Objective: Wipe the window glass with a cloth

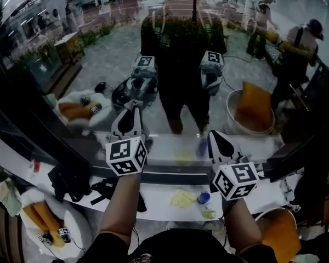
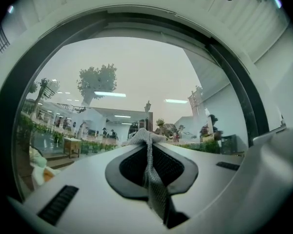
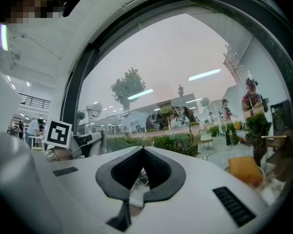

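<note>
Left tongs (image 2: 147,133) pinching mesh cloth (image 2: 155,182), smooth glass (image 2: 136,67)

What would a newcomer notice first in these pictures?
Two grippers topped with black-and-white marker cubes point at the window glass in the middle of the head view, the left gripper beside the right gripper, both mirrored in the pane. The left one is shut on a grey mesh cloth. A yellow rag lies on the white sill below.
</note>
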A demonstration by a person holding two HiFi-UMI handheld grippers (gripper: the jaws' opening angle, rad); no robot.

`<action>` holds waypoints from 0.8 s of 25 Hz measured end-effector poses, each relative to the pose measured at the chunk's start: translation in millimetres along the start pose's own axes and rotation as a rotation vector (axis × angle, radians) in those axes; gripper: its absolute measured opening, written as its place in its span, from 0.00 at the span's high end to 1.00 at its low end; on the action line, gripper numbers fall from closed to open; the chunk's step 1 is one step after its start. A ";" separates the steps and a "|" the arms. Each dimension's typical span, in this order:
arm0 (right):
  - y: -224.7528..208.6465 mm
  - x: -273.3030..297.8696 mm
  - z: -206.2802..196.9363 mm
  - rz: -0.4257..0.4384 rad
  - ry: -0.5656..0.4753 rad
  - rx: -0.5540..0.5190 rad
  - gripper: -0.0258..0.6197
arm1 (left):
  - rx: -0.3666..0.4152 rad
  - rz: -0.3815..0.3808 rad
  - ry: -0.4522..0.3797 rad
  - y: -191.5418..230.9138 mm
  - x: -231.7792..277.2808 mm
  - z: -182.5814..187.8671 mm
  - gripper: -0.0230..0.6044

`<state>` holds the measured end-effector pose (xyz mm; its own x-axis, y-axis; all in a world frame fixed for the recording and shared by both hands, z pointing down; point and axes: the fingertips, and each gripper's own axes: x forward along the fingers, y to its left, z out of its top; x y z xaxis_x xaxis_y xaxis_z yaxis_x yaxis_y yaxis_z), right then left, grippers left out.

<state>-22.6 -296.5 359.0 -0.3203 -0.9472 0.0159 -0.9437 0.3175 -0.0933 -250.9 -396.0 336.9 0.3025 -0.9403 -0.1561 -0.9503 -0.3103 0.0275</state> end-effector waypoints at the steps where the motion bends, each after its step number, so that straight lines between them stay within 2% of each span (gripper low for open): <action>1: -0.6 -0.1 0.6 -0.005 0.000 0.000 0.92 | 0.002 -0.005 -0.003 -1.9 1.0 0.5 0.91; 10: -11.7 -5.7 6.8 -0.054 -0.015 -0.007 0.92 | -0.009 -0.085 -0.022 -29.2 5.2 3.1 0.91; 14: -29.9 -12.6 8.3 -0.075 -0.013 -0.006 0.92 | 0.000 -0.132 -0.006 -58.6 11.2 1.8 0.91; 20: -69.2 -29.8 16.0 -0.083 -0.013 -0.010 0.92 | 0.001 -0.158 -0.004 -110.0 17.6 1.0 0.91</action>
<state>53.6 -291.0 349.1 -0.2401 -0.9707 0.0107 -0.9677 0.2385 -0.0820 -141.1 -378.3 330.1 0.4475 -0.8794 -0.1626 -0.8911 -0.4538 0.0014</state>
